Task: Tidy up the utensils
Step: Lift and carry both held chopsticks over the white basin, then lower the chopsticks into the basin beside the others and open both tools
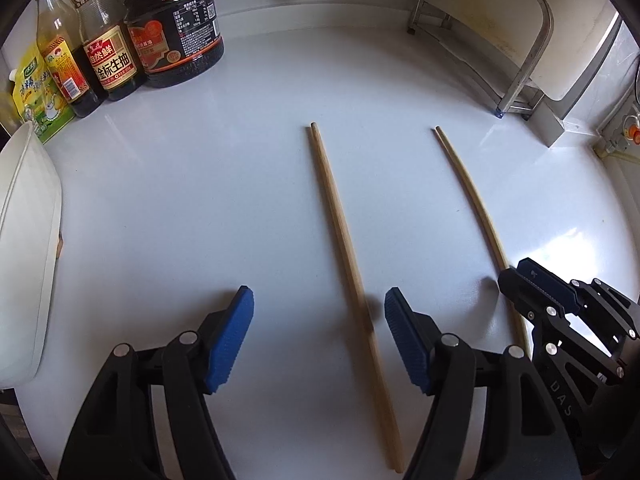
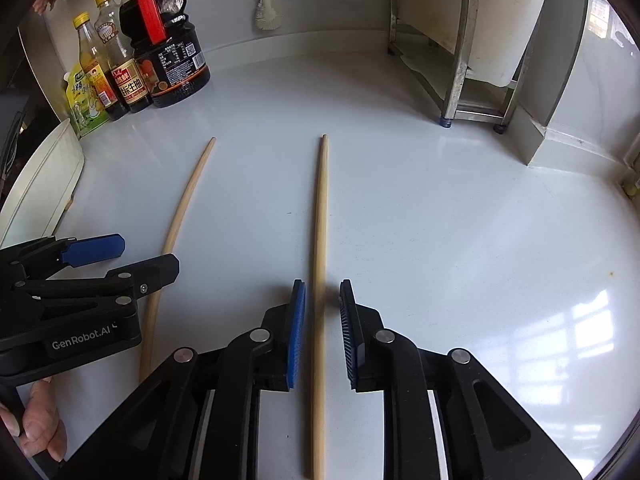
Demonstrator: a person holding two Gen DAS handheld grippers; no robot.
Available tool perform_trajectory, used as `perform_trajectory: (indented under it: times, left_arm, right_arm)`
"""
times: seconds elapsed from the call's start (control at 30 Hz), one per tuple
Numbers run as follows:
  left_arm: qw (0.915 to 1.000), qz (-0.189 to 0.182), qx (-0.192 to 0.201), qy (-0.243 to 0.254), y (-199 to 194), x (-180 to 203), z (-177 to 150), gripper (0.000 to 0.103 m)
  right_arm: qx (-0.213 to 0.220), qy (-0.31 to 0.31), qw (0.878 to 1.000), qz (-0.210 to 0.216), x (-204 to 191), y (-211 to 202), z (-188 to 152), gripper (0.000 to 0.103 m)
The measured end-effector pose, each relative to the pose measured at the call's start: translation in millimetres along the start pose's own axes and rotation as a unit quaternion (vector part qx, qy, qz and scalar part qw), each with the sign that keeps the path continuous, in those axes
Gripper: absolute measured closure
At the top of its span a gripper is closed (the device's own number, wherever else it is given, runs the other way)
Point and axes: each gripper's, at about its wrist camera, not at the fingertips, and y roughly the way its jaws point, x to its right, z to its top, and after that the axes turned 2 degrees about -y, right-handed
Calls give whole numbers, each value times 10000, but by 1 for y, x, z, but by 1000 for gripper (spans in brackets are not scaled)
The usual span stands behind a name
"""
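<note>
Two pairs of long wooden chopsticks lie on the white counter, pointing away from me. My left gripper (image 1: pixel 319 312) is open wide and straddles the left pair (image 1: pixel 340 240), jaws apart from it. My right gripper (image 2: pixel 322 300) is open, jaws narrowly either side of the right pair (image 2: pixel 320 220) without touching it. The right pair shows in the left wrist view (image 1: pixel 476 204), and so does the right gripper (image 1: pixel 532 284). The left pair (image 2: pixel 184 208) and left gripper (image 2: pixel 132 256) show in the right wrist view.
Sauce and oil bottles (image 1: pixel 120 40) stand at the back left. A white container (image 1: pixel 24 240) sits at the left edge. A steel rack (image 2: pixel 456 60) holding a white board stands at the back right. A brush (image 2: pixel 266 12) hangs on the back wall.
</note>
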Motion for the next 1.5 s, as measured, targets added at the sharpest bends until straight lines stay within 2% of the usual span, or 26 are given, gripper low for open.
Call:
perform_trajectory:
  times: [0.1,0.13,0.2,0.23,0.27,0.33,0.6,0.87,1.03,1.17,1.3,1.5]
  left_arm:
    - [9998,151,60,86,0,4,-2,36]
    - [9998,145,101,97,0,7,-3,41]
    - [9997,109,166,164,-3,10,-5,55]
    - [9995,89,186,233,-5,14,-6,69]
    - [9994,65,190,290,-6,16,-7,83]
    - [9992,35,163,351,-6,21,-8,95]
    - [9994,-270,-78,180,-12,3,-4,96]
    - [9990,-217,389,-11,-65,-52,13,96]
    - [9964,-14,773,-338,-110,-119,24,96]
    - [9930,348,970,-582,-136,-182,22,96]
    - [9900,698,912,-820,-145,-244,17,96]
    - [9845,940,731,-1286,-137,-323,7,96]
  right_arm:
    - [34,-112,9999,-78,-3,0,-2,84]
    - [36,-162,9998,-116,-4,0,-3,84]
    - [16,-238,9996,-162,-7,0,-2,84]
    - [12,-245,9996,-136,-7,0,-2,84]
    - [13,-236,9997,-112,-7,0,-2,88]
    - [11,-205,9998,-70,-7,0,-1,97]
    - [15,106,9997,232,-10,-5,5,97]
    - [284,102,9980,558,-52,-37,35,97]
    - [501,-211,9939,955,-113,-56,65,97]
    - [586,-577,9863,1429,-180,-61,94,97]
    - [533,-914,9769,1854,-252,-53,120,97]
    - [274,-1309,9676,2143,-336,-28,141,97]
